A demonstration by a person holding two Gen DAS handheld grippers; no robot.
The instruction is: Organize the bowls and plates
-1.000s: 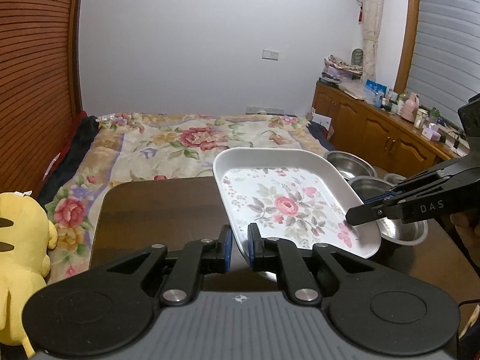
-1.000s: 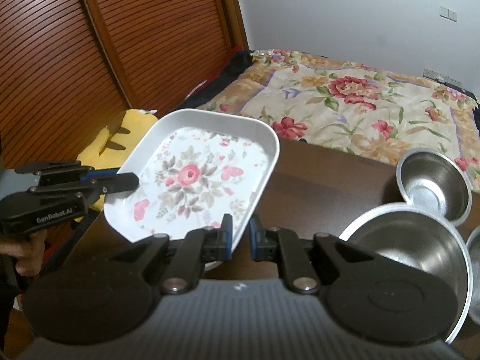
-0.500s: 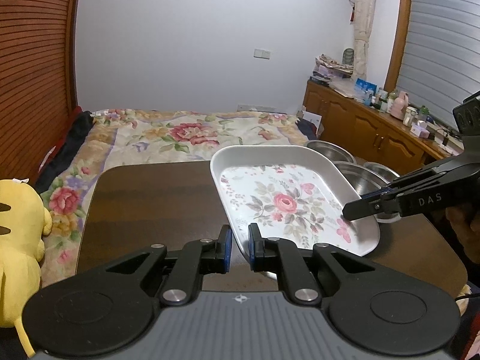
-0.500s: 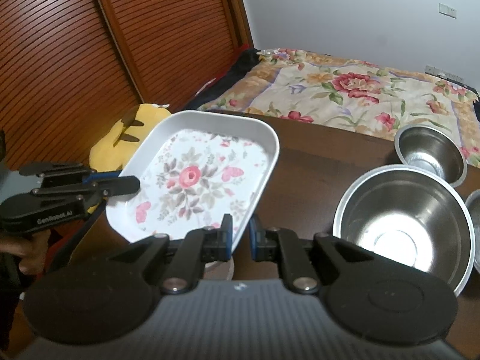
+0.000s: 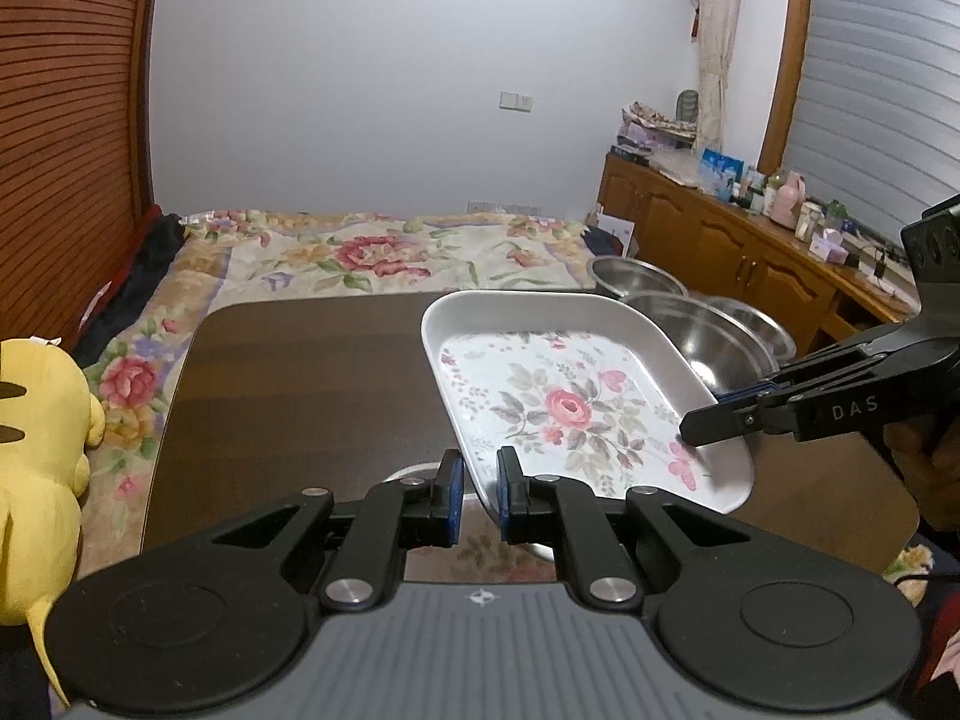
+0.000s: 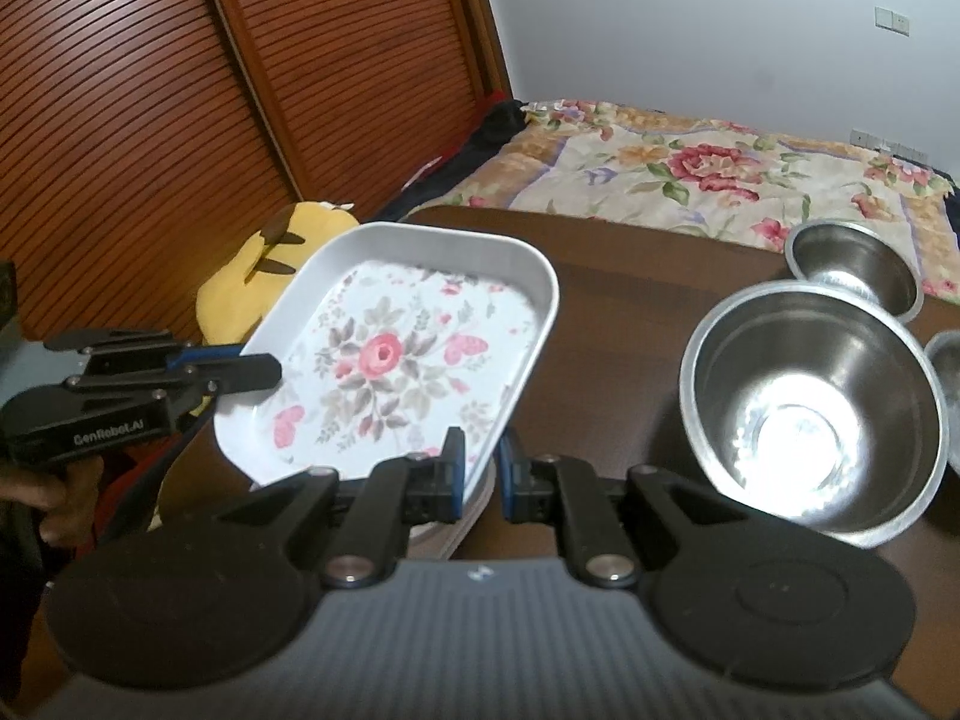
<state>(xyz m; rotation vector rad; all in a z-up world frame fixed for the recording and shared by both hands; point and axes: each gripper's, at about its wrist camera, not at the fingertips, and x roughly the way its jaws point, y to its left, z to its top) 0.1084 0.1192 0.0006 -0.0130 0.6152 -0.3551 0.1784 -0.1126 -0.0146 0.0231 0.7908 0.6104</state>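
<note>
Tray (image 5: 576, 402) in both views is sitting mid-frame, held above the table (image 5: 300, 372); I am clamping its rim with my left gripper (image 5: 477, 495) and right gripper (image 6: 480, 471). It looks stiff, light and slippery, so opposite edges suit it.

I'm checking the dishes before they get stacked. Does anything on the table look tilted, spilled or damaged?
Only the white rectangular floral tray sits askew: it is tilted off the dark wooden table, pinched at its rims by the left gripper and right gripper. The steel bowls stand upright and empty.
</note>
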